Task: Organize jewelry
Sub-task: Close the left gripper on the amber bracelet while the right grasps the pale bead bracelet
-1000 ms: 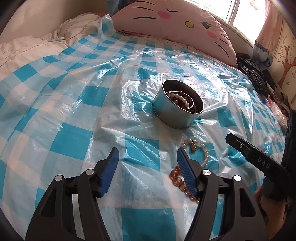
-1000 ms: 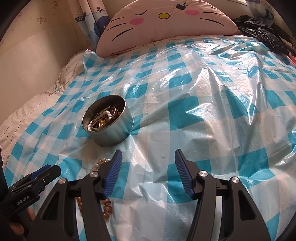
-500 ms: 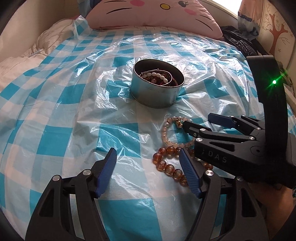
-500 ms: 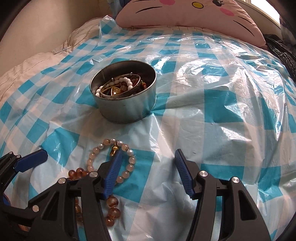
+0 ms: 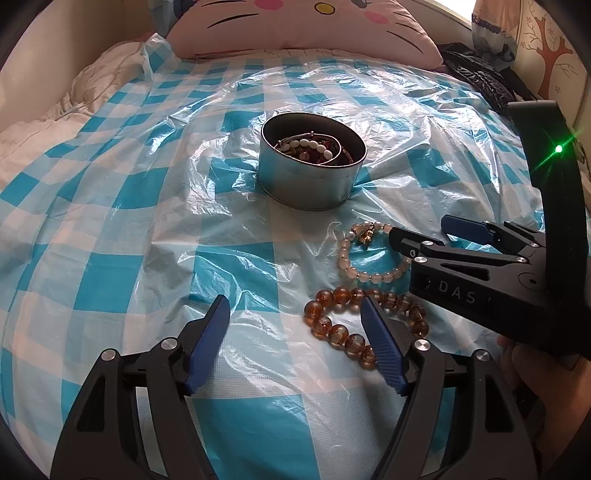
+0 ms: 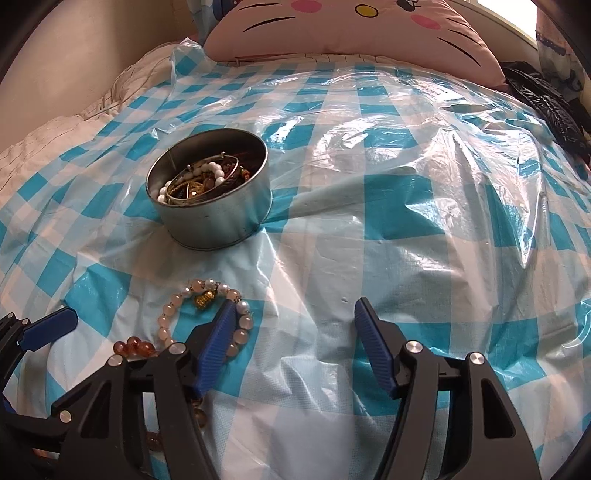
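A round metal tin (image 5: 310,177) holding several bracelets and beads stands on the blue-checked plastic sheet (image 5: 110,280); it also shows in the right wrist view (image 6: 218,218). A pale pink bead bracelet (image 5: 347,258) with a gold charm lies in front of it, also in the right wrist view (image 6: 170,314). An amber bead bracelet (image 5: 332,328) lies nearer. My left gripper (image 5: 295,306) is open and empty, its right finger over the amber beads. My right gripper (image 6: 295,310) is open and empty, its left finger over the pink bracelet's right side.
A pink cat-face pillow (image 5: 295,26) lies at the head of the bed. A black bag (image 5: 476,77) sits at the far right. White bedding (image 5: 33,122) shows at the left edge. The right gripper's body (image 5: 480,266) shows in the left wrist view.
Both grippers have moved forward and lower toward the bracelets and tin. The right gripper has come in beside the pink bracelet. Both stay open.
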The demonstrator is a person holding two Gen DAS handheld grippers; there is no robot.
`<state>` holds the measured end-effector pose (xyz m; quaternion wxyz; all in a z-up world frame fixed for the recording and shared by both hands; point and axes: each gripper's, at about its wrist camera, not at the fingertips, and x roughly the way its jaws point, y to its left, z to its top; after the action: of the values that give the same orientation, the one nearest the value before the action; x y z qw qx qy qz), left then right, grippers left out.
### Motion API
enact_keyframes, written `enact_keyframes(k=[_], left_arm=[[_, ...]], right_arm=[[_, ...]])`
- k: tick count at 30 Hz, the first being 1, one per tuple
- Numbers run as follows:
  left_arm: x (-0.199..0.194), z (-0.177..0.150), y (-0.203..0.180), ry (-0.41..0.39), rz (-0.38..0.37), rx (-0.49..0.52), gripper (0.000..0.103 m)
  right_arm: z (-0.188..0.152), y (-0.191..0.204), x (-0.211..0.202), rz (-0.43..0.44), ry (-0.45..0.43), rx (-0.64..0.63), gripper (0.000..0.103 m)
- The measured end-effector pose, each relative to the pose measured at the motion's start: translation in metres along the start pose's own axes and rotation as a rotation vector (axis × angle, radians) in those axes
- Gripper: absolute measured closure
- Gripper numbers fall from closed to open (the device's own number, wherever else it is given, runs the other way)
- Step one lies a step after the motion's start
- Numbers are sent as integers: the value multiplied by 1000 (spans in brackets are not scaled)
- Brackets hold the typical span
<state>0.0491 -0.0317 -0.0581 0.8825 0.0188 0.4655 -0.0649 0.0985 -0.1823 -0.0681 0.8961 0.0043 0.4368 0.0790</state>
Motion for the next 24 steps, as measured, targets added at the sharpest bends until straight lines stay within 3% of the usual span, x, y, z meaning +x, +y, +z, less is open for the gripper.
enact_keyframes(k=[10, 15, 17, 19, 21, 24], left_arm=[[4, 2, -1, 7, 55, 10, 37], [7, 4, -10, 0, 7, 55, 38], [12, 5, -18, 7, -2, 96, 38], [17, 3, -27, 29, -10, 133, 46], [19, 1, -34, 39, -25, 160, 67], [17, -2, -38, 47, -65, 178, 91]], right_arm=[[-6, -32, -12, -116, -16, 89, 39], [-3, -31, -17, 9, -59, 77, 40], [-2, -21, -15, 15, -57, 36, 42], [-1, -16, -8, 21, -27, 21, 50], [-1, -17, -2, 38, -1, 27, 64], [-4, -12, 0, 73, 21, 5, 86]])
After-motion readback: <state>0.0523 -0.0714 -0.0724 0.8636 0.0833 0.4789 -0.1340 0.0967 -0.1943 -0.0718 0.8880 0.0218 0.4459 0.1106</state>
